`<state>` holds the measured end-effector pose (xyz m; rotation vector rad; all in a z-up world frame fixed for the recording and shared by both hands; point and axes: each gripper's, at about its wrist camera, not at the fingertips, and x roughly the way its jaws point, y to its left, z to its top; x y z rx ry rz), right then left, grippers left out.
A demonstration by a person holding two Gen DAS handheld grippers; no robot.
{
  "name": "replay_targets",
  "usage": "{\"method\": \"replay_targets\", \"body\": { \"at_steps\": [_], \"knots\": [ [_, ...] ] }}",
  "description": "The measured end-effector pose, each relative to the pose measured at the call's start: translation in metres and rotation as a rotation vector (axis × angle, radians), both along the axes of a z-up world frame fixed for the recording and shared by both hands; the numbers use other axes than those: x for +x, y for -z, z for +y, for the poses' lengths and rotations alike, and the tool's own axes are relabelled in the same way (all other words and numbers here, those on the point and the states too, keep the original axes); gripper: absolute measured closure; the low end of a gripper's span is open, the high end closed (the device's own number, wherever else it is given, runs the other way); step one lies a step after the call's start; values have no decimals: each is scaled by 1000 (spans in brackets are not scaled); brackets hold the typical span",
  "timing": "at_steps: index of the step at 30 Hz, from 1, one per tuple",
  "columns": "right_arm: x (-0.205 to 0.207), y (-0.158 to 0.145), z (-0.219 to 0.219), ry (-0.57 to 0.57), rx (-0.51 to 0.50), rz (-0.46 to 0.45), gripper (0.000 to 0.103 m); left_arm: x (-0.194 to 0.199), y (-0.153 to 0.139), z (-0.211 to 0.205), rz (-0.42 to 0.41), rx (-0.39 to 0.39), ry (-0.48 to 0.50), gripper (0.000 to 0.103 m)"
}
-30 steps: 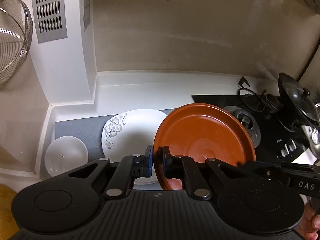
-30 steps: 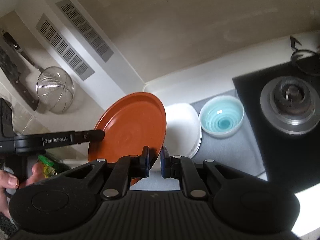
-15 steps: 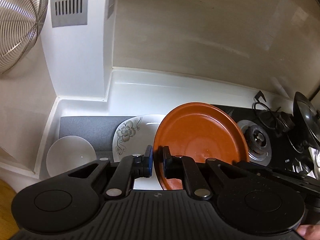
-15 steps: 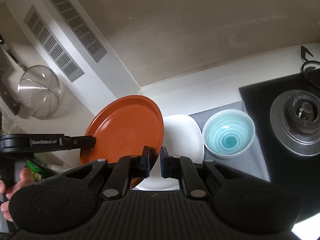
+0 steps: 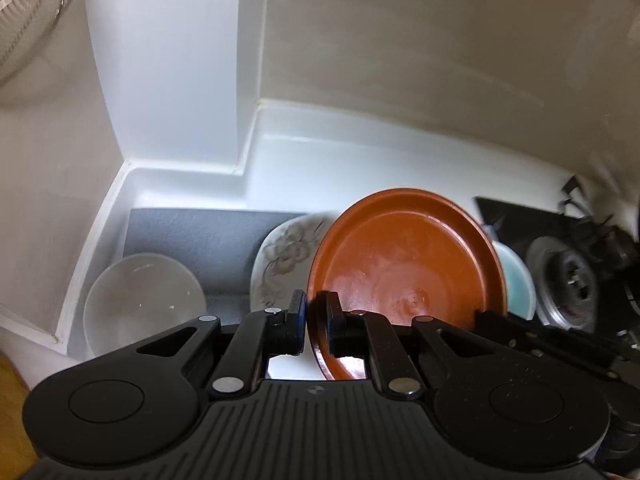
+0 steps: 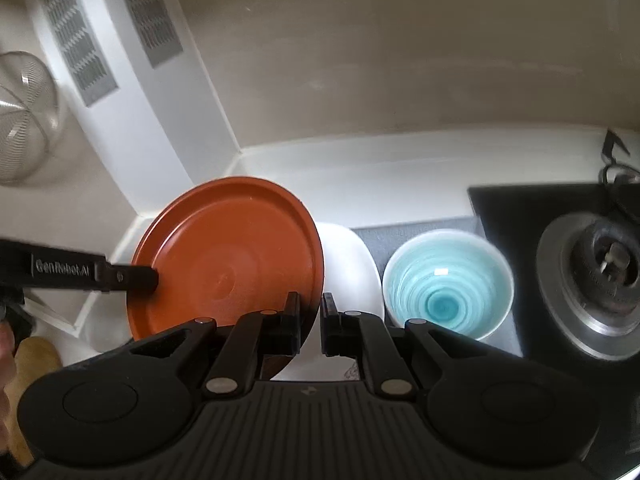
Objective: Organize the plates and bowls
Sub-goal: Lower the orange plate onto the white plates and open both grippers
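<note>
Two plates (image 5: 404, 264) (image 5: 286, 254), two bowls (image 5: 140, 300) (image 6: 448, 284), one burner (image 6: 600, 276).

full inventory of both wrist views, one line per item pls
brown plate: 1, held tilted above the floral plate
floral plate: 1, white, on the mat
blue bowl: 1, on the mat beside the stove
clear bowl: 1, at the mat's left end
mat: 1, grey, on the counter
stove burner: 1, metal, right
strainer: 1, hangs on the wall
left gripper: shut on plate rim
right gripper: shut on opposite rim
</note>
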<state>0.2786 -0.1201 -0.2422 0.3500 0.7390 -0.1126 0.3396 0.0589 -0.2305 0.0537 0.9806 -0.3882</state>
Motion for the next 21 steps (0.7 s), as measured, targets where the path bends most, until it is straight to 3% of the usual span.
{"method": "replay_targets", "body": {
  "at_steps": [4,12,21],
  "knots": [
    [10,15,-2,1,-6,18,95,7,19,3,44,-5,-21,92],
    [30,37,-5,2,1,48,95,11,40,-7,35,57,-29,92],
    [46,59,-12,-15,-33,100,96,37,78,-15,130,50,-43,93]
  ]
}}
